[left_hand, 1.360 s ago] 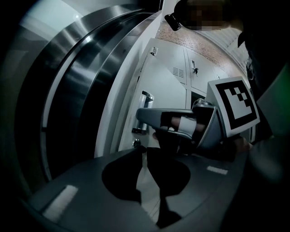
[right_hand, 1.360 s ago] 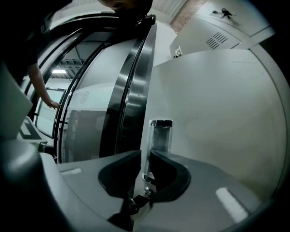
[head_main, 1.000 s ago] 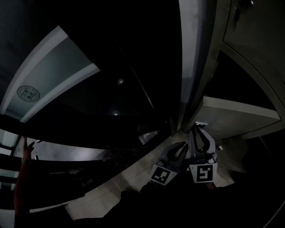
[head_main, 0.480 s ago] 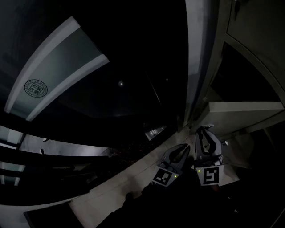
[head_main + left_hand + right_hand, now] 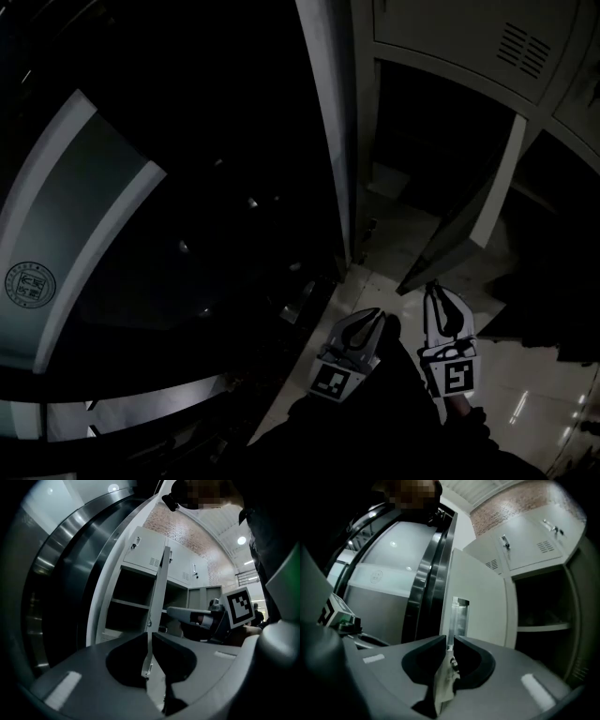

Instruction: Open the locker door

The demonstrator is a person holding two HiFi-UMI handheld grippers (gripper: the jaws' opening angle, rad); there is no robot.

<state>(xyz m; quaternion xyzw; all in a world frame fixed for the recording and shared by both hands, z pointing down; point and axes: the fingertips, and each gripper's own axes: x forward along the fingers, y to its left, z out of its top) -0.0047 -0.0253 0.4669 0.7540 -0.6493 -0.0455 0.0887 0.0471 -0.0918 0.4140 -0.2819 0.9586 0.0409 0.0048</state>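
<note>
Nearest you: left gripper [image 5: 378,317] and right gripper [image 5: 434,292], held side by side and low over the floor [image 5: 530,375]. Neither touches the door. Left jaws are all but together with just a slit between them, nothing in it, door edge showing through. Right jaws are the same. A pale streak sits in the right slit; it looks like the door beyond, not a held thing, but that's not certain.

Next out: the door [image 5: 489,197], just ahead of your right gripper. It's already swung well out from the locker [image 5: 450,37], and the dark compartment [image 5: 422,122] behind it is exposed.

Progress: the opening looks done. At most, push it wider or back off.

Door pose: upright, long axis vertical. It stands roughly square to the locker front, with its free edge out into the room towards you. It's edge-on to your left gripper; its face shows to your right one.
</note>
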